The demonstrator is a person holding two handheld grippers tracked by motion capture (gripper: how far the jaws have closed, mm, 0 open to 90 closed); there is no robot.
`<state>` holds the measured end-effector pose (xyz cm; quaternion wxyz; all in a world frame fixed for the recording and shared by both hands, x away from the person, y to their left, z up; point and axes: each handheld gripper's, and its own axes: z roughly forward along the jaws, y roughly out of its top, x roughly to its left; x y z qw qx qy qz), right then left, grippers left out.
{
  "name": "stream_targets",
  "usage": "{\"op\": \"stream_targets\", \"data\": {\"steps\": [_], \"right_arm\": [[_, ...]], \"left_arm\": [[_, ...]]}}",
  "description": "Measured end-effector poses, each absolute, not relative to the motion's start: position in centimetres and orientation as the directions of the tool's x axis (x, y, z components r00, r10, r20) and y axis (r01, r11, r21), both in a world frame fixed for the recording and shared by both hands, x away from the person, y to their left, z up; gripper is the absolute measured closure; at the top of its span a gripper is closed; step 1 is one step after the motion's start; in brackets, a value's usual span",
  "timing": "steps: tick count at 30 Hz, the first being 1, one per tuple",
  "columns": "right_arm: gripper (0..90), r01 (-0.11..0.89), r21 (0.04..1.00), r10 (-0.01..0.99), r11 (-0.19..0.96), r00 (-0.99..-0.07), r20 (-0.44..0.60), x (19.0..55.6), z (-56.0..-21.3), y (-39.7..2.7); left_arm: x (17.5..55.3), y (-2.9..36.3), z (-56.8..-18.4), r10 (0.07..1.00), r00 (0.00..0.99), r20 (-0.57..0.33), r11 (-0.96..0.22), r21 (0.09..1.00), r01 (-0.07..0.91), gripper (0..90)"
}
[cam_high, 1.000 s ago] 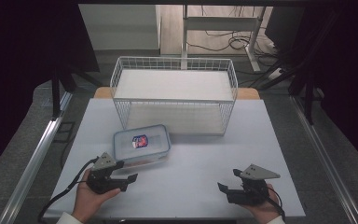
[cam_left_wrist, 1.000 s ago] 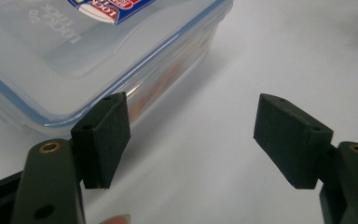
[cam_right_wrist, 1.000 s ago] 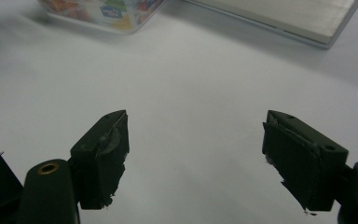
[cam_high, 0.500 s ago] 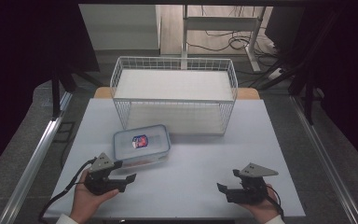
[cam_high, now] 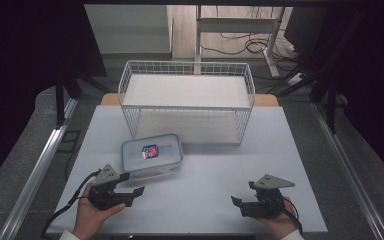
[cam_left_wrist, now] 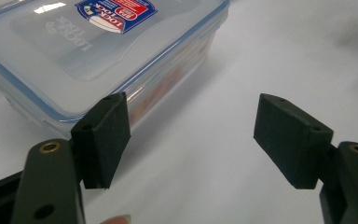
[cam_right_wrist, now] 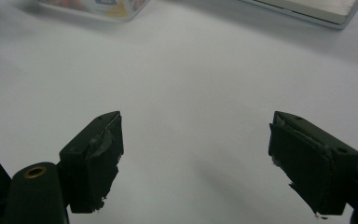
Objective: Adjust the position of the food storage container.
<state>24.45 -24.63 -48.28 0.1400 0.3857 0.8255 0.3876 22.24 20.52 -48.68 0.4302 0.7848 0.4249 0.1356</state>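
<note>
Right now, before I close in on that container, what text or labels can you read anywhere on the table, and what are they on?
"LOCK & LOCK": embossed, upside down, on the clear lid of the food container.
"LOCK&LOCK": on the lid's red, white and blue sticker, also upside down.
The sticker's smaller print: too small to read.
The wire basket, the table and both grippers: no text.

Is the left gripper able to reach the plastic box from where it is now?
Probably yes. The left gripper is open and empty, just in front of the plastic box, and only bare table lies between them.
</note>
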Motion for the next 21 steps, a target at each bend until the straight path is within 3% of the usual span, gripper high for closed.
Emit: {"op": "stream_targets", "data": {"steps": [21], "right_arm": [[17.2, 0.532, 0.735, 0.751, 0.42, -0.658, 0.048, 24.7, -48.4, -24.4]], "left_arm": [[23.2, 22.6, -47.2, 0.809, 0.562, -0.175, -0.219, 0.796, 0.564, 26.9]]}}
